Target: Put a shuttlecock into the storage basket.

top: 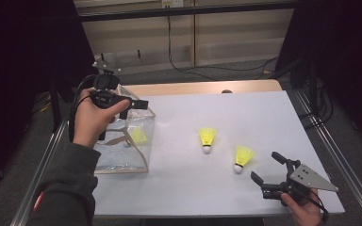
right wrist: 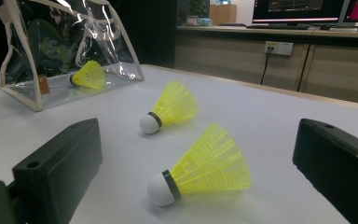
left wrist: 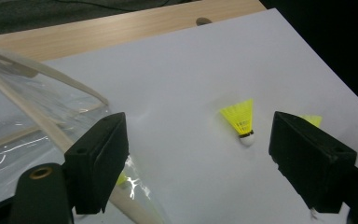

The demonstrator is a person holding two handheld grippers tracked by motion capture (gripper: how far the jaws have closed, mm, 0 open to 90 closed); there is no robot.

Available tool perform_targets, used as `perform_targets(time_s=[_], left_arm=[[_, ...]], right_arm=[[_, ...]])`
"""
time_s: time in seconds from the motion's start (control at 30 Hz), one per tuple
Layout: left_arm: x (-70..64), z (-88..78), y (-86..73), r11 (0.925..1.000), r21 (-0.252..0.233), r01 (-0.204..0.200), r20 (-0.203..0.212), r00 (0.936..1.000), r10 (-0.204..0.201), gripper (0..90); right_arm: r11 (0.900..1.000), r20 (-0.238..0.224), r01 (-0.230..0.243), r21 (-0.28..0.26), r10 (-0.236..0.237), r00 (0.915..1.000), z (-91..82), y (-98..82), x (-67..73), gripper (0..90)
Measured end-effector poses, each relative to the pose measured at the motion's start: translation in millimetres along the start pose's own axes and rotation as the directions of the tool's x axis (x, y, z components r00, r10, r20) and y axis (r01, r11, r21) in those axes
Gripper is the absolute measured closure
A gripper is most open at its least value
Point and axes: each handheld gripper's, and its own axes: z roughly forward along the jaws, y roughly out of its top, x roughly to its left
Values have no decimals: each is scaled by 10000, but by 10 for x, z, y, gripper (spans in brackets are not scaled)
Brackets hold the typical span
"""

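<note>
Two yellow shuttlecocks (top: pixel 207 138) (top: pixel 242 157) on their sides on table, third (top: pixel 139 136) inside clear bag (top: pixel 122 155)

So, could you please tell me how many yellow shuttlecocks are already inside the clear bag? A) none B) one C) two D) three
B: one shuttlecock lies inside the clear bag, while the other two lie on the white table outside it.

Dim room: pale wood cabinets (top: pixel 226 33) behind the white-topped table (top: pixel 264 117), grey floor (top: pixel 207 75), lit monitors (right wrist: pixel 307 9).
</note>
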Motion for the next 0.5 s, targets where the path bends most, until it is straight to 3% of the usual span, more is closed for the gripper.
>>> perform_targets(time_s=[0.5], left_arm=[[-169, 101, -72, 9995, -20, -329, 673, 9972, 329, 174]], right_arm=[[10000, -11, 31, 8, -31, 10000, 2, -1, 4, 11]])
